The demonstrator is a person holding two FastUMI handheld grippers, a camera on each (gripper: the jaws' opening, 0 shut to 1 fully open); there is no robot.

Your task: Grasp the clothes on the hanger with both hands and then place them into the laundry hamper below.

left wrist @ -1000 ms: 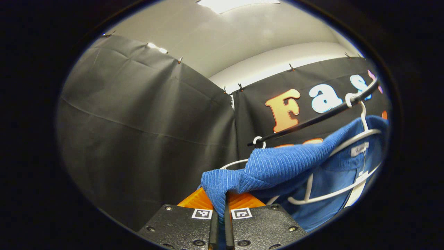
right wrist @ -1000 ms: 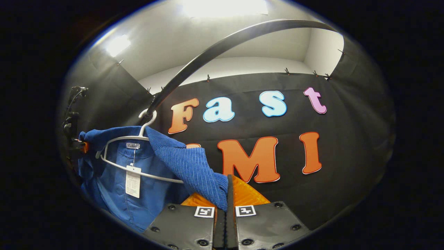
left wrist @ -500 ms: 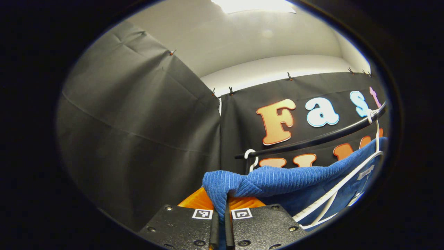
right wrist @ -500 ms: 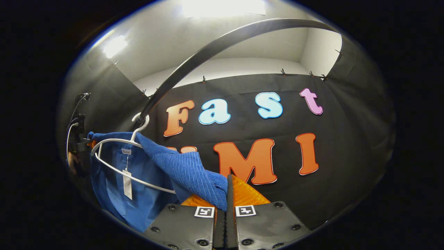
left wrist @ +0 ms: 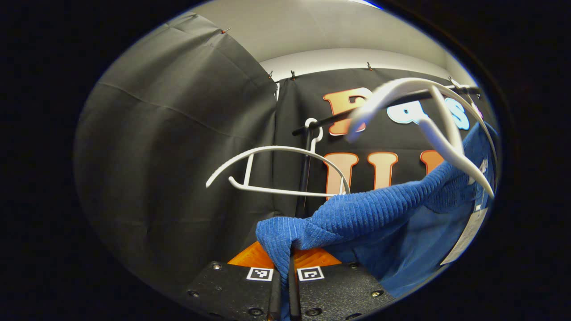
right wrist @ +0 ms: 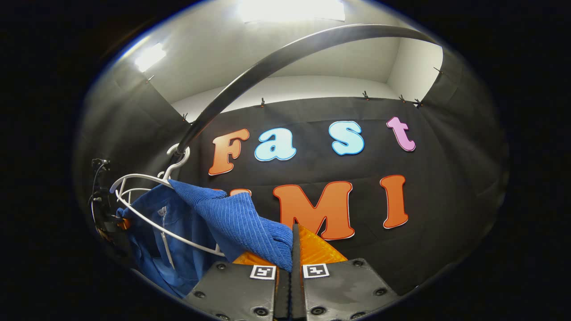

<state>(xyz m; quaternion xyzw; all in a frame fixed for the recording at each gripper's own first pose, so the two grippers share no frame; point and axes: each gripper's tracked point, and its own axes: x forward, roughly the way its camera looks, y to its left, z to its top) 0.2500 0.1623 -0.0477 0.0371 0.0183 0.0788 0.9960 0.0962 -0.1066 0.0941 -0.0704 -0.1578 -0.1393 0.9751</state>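
Left hand-held gripper (left wrist: 283, 285) is clenched on a bunched fold of the blue garment (left wrist: 357, 218), its two fingers pressed together with the ribbed cloth pinched between them. From that pinch the ribbed fabric stretches up and to the right toward a white hanger (left wrist: 428, 120) that appears large and blurred near the camera, with a paper tag (left wrist: 464, 236) dangling at the garment's far edge. Beside it a second white hanger (left wrist: 276, 171) hangs bare from the dark rail (left wrist: 321, 122). Right hand-held gripper (right wrist: 290, 267) likewise grips the garment (right wrist: 241, 223), a ribbed fold held between its closed fingers. The cloth runs leftward from there to the hanger (right wrist: 147, 203), whose hook (right wrist: 176, 158) catches on the curved dark rail (right wrist: 285, 58) arching overhead; the garment drapes partly over and below the hanger's lower bar, so it has not come free. At the far left edge the other gripper (right wrist: 109, 218) is dimly visible against the cloth. Behind everything black cloth (left wrist: 178, 133) forms the booth's walls, clipped along the top, meeting at a corner. Above it is a pale ceiling (right wrist: 312, 49) with bright light panels (right wrist: 290, 9).
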